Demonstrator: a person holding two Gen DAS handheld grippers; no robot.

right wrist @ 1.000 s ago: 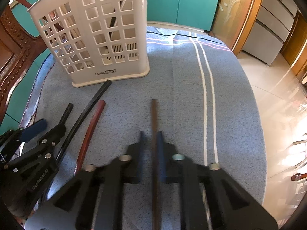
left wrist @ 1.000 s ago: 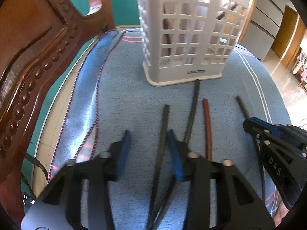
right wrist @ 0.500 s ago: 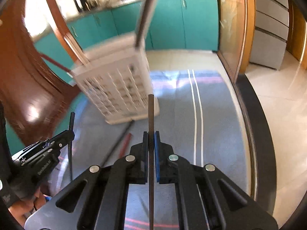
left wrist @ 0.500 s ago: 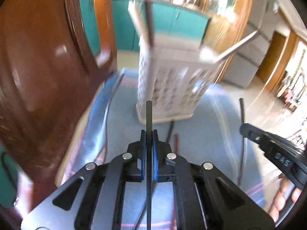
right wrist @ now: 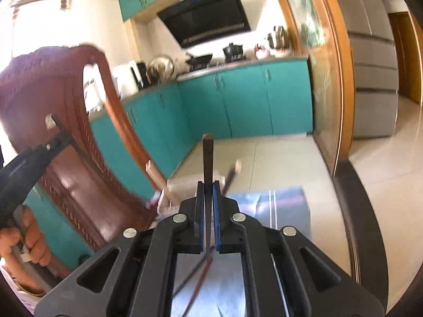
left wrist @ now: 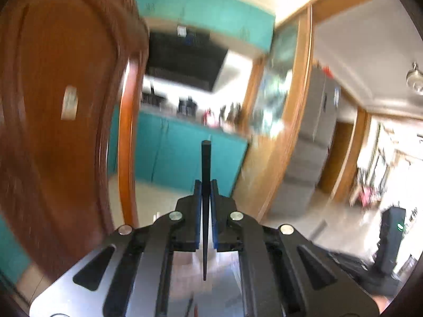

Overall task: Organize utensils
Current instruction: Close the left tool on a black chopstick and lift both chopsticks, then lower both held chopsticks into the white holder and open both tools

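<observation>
The left gripper (left wrist: 205,183) is pinched on a black chopstick (left wrist: 205,163), its blue pads pressed against the stick from both sides; the stick juts forward past the fingertips toward the teal cabinets (left wrist: 185,155) and runs back between the fingers toward the camera. The left wrist view is smeared by blur, with a carved wooden chair back (left wrist: 66,105) filling its left side. The right gripper (right wrist: 208,185) is likewise clamped on a dark brown chopstick (right wrist: 207,155), which stands out ahead of the fingertips with its squared end up and passes down between the blue pads. Just beyond those fingertips, partly hidden by them, is the rim of the white utensil basket (right wrist: 182,185), with other stick handles leaning out of it, one to the left and one to the right. Below the right gripper, on the blue cloth (right wrist: 280,203) that covers the table, lie two more chopsticks, a black one (right wrist: 190,274) and a reddish one (right wrist: 201,282), crossing close to each other. At the left edge of the right wrist view the left gripper appears again, held by a hand (right wrist: 29,240) in front of the wooden chair, its chopstick tip raised against the chair back. A kitchen counter with pots and a black range hood (right wrist: 206,13) lies behind.
</observation>
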